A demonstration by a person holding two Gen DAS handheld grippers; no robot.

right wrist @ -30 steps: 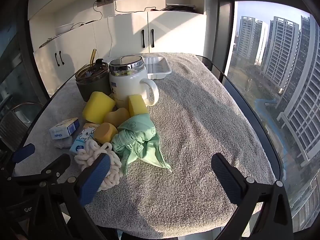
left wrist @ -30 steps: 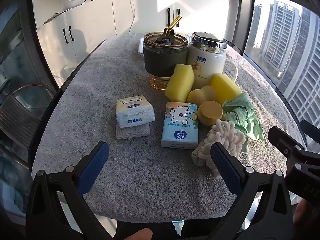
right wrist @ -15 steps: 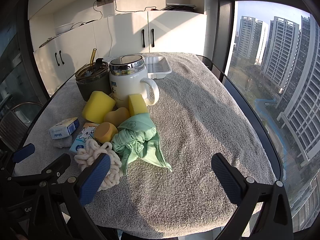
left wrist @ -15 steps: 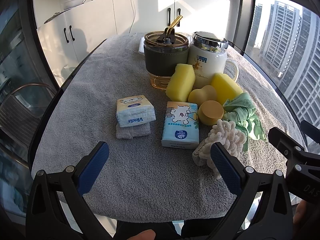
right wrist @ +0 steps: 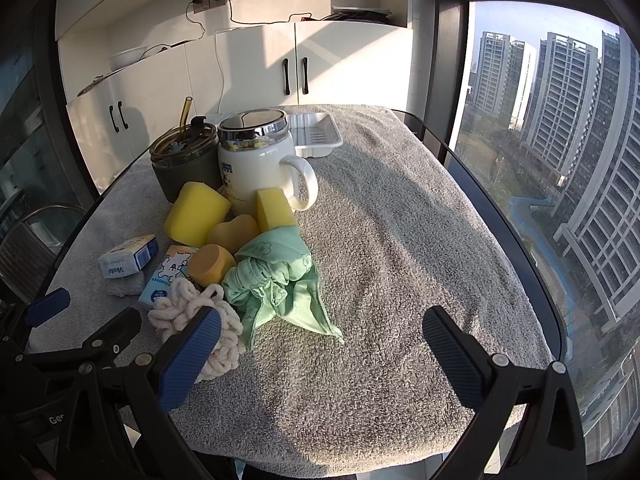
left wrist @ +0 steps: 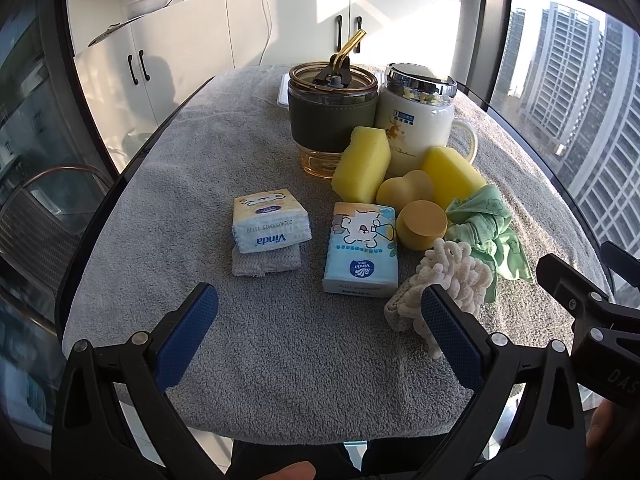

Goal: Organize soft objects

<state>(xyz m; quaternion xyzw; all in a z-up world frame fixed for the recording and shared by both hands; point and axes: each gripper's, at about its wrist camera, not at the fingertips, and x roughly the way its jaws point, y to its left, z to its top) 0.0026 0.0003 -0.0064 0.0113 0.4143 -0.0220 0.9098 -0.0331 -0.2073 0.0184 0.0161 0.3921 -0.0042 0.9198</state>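
Both your hand-held grippers — left hand-held gripper (left wrist: pixel 320 328) and right hand-held gripper (right wrist: pixel 322 344) — hang wide open, empty. The cream knitted yarn scrubber (left wrist: pixel 448 280) touches the crumpled green cloth (right wrist: pixel 276 280) in front of the white ceramic mug (right wrist: pixel 260 164) — grab carelessly and you'll probably drag both.

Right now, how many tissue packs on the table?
2. The Vinda tissue pack lies on a small grey cloth, left of the pile. The blue cartoon tissue pack lies flat beside the round sponge. None appear hidden.
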